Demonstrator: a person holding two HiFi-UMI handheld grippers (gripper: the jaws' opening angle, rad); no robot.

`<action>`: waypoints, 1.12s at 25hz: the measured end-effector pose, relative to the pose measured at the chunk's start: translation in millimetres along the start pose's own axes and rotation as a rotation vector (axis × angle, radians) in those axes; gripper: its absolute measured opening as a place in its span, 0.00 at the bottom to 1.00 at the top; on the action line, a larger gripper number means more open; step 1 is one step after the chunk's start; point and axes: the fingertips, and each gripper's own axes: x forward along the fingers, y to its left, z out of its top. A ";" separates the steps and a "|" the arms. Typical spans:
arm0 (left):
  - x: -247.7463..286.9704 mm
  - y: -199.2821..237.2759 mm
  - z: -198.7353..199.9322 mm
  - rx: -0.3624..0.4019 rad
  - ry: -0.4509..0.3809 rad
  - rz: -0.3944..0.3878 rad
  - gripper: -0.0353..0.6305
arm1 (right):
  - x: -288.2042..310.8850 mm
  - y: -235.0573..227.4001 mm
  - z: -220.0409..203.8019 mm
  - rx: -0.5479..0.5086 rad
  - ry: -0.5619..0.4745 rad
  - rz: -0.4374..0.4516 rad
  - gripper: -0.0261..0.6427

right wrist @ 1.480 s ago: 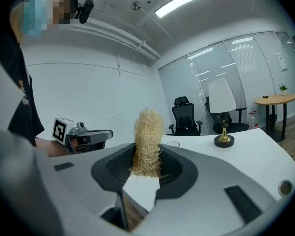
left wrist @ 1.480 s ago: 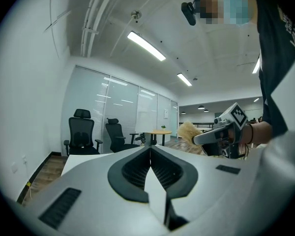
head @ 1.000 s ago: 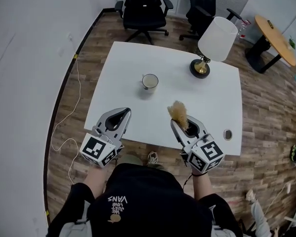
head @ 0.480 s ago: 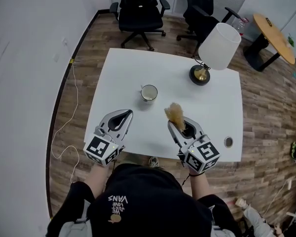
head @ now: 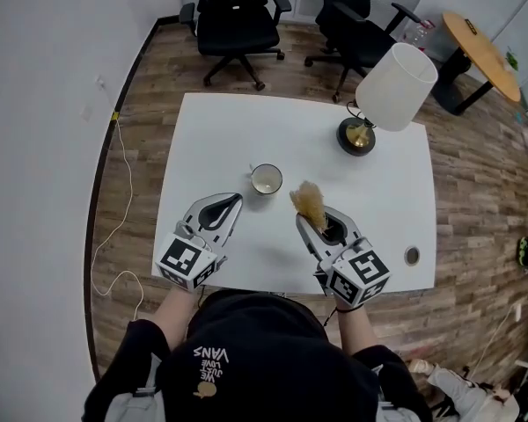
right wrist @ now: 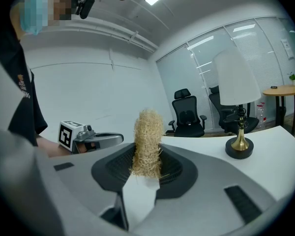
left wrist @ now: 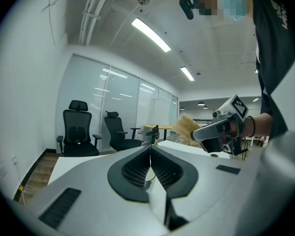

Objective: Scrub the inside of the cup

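A white cup (head: 266, 179) with a dark rim stands upright near the middle of the white table (head: 220, 121). My right gripper (head: 306, 216) is shut on a tan fibrous scrubber (head: 310, 200), (right wrist: 147, 142) that sticks up past its jaws, just right of and nearer than the cup. My left gripper (head: 231, 201) hovers over the table's near left part, jaws shut with nothing between them (left wrist: 150, 151). The cup is hidden in both gripper views.
A table lamp (head: 380, 88) with a white shade and brass base (right wrist: 239, 146) stands at the table's far right. Two black office chairs (head: 236, 11) sit beyond the far edge. A round cable hole (head: 411, 256) is near the right front corner.
Both grippers have moved forward toward the cup; the scrubber now sits close beside its right side. Jaw states are unchanged.
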 end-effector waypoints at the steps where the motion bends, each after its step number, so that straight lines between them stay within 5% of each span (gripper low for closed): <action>1: 3.5 2.7 -3.4 -0.004 0.005 -0.005 0.07 | 3.0 -1.6 -0.8 0.002 0.003 -0.004 0.22; 14: 43.3 16.6 -35.5 -0.018 0.056 -0.045 0.08 | 24.4 -17.5 -6.2 0.022 0.042 -0.031 0.22; 20: 54.9 23.5 -56.2 -0.084 0.085 -0.036 0.39 | 26.2 -21.2 -13.5 0.041 0.059 -0.042 0.22; 28: 80.4 16.7 -87.0 -0.074 0.144 -0.081 0.60 | 25.3 -27.5 -18.7 0.053 0.067 -0.054 0.22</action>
